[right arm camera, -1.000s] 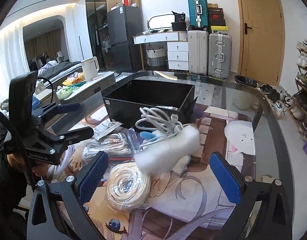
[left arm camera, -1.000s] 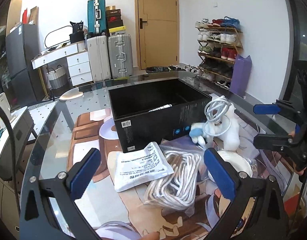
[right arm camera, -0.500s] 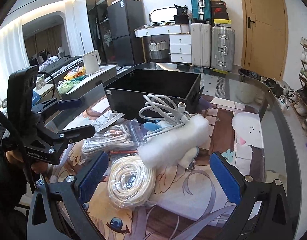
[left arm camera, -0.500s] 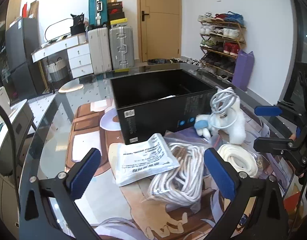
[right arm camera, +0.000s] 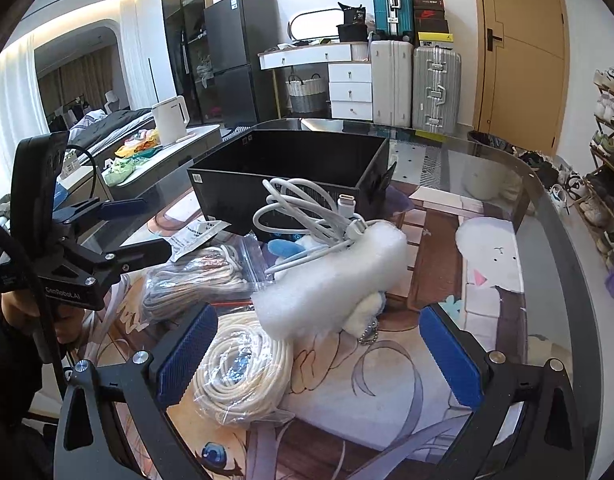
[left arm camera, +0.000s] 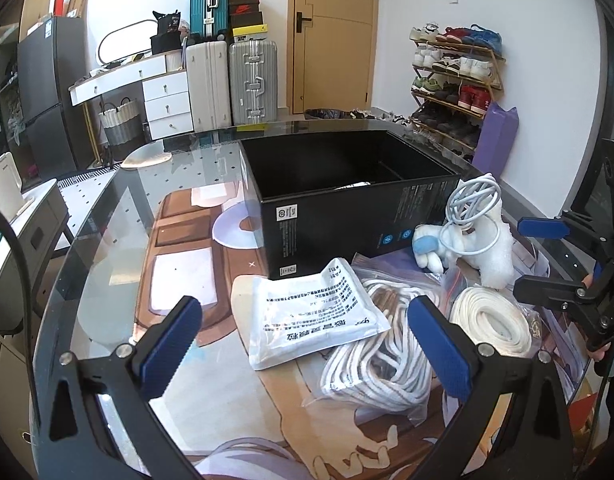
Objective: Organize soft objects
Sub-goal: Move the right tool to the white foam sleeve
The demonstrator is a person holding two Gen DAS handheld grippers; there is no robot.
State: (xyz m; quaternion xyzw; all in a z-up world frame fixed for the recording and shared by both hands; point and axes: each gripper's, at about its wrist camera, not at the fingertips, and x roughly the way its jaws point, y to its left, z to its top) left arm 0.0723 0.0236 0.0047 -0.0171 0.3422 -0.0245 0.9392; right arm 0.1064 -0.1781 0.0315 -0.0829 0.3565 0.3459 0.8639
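Left gripper (left arm camera: 303, 344), bottom of the left wrist view, jaws spread wide w/ nothing between, above a white printed pouch (left arm camera: 313, 314) & bagged white rope (left arm camera: 381, 344). Right gripper (right arm camera: 319, 354), bottom of the right wrist view, likewise wide apart & empty, near a cream cord coil (right arm camera: 243, 372). Center: white foam roll (right arm camera: 331, 276) w/ a charging cable (right arm camera: 303, 212) on top. Black box (left arm camera: 347, 184) upper center, on glass table (left arm camera: 107, 240).

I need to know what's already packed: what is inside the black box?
In the left wrist view, the black box shows dark inner walls and one thin white item low against its near wall. That wall hides the floor, so other contents can't be ruled out.
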